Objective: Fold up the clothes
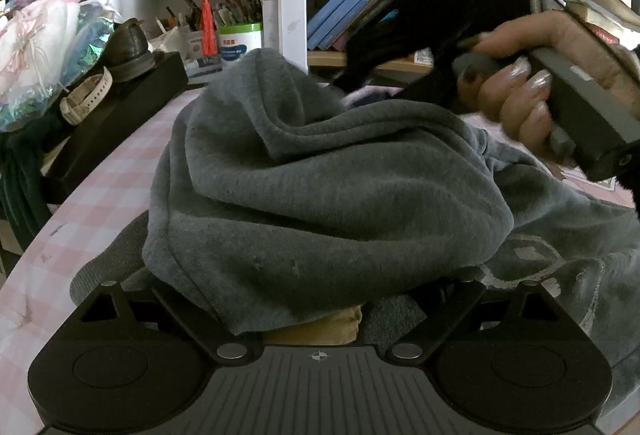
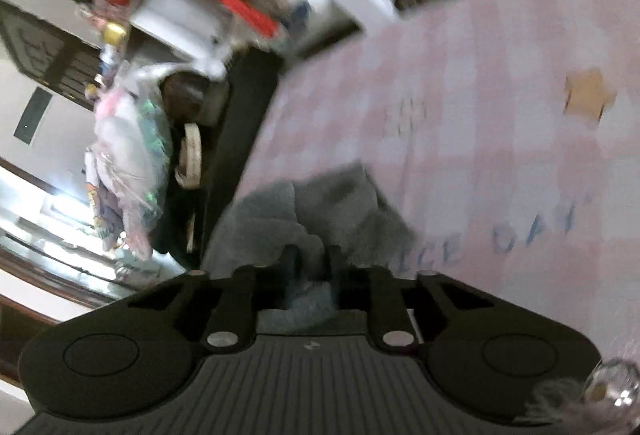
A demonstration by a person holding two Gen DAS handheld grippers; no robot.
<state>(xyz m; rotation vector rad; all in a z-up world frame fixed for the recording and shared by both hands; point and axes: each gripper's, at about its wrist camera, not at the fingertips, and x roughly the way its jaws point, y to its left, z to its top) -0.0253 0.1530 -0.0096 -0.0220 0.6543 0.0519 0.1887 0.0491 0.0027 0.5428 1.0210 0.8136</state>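
A dark grey sweatshirt lies bunched on the pink checked tablecloth. Its folds drape over my left gripper and hide the fingers, so their state does not show. My right gripper is shut on a bunch of the grey sweatshirt and holds it above the cloth; this view is tilted and blurred. In the left wrist view a hand holds the right gripper's body above the far side of the garment.
A black box with a watch strap and a dark pot sits at the table's left edge. Shelves with books and a brush cup stand behind. A red tassel hangs there. A tan patch lies on the cloth.
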